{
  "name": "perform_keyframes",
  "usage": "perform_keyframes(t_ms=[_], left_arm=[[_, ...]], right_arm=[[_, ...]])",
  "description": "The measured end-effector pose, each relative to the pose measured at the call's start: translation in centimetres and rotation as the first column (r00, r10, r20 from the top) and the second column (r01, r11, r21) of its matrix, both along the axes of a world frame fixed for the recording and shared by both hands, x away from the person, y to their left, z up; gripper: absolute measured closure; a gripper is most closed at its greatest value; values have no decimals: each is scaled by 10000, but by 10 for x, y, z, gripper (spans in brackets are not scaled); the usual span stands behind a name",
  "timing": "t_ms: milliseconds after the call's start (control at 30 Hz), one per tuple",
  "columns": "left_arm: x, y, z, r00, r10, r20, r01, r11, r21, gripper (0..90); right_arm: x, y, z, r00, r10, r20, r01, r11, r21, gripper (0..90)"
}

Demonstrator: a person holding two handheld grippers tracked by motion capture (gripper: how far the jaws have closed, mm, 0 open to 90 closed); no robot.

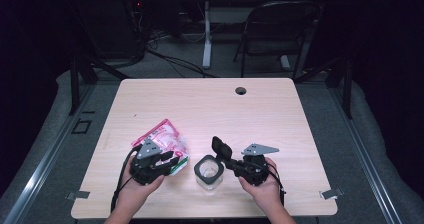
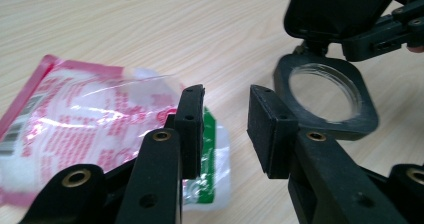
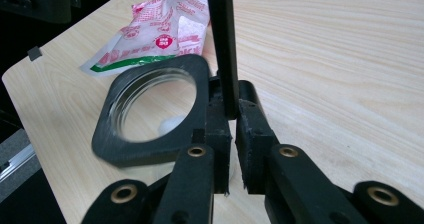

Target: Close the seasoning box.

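Observation:
A clear jar [image 1: 208, 171] with a square black rim [image 3: 150, 149] stands near the table's front edge, its hinged black lid [image 1: 221, 147] raised upright. My right gripper [image 1: 231, 163] comes in from the jar's right. Its jaws [image 3: 232, 129] are shut on the thin edge of the lid [image 3: 223, 44]. A red-and-white plastic bag [image 1: 165, 139] with a green stripe lies flat to the left of the jar. My left gripper [image 1: 172, 160] hovers at the bag's near corner, its jaws [image 2: 225, 129] open with nothing between them. The bag [image 2: 85, 119] lies under its left jaw.
The light wooden table [image 1: 210, 104] has a cable hole [image 1: 241, 90] at its far edge. A folding chair [image 1: 280, 29] and a desk leg [image 1: 206, 39] stand on the floor beyond it. Cables trail from both grippers toward the front edge.

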State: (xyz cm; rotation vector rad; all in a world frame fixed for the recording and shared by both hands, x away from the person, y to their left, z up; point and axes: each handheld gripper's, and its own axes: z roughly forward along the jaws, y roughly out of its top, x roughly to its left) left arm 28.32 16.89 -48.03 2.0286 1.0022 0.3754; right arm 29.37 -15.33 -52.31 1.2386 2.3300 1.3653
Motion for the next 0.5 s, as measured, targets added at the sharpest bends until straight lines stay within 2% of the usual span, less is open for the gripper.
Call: perform_keyframes(t_ms=[100,200,500], left_arm=[[0,7,0,9997,236,-42,-236,9997,-40,670],[0,12,-1,9993,370,-83,-370,9993,10,664],[3,17,-5,9985,510,-184,-508,9986,127,628]], right_arm=[[4,0,0,10000,64,-68,-64,10000,72,851],[10,-1,-1,9999,41,-167,-35,9994,352,843],[21,-7,-4,9985,-531,-151,539,9966,618,749]])
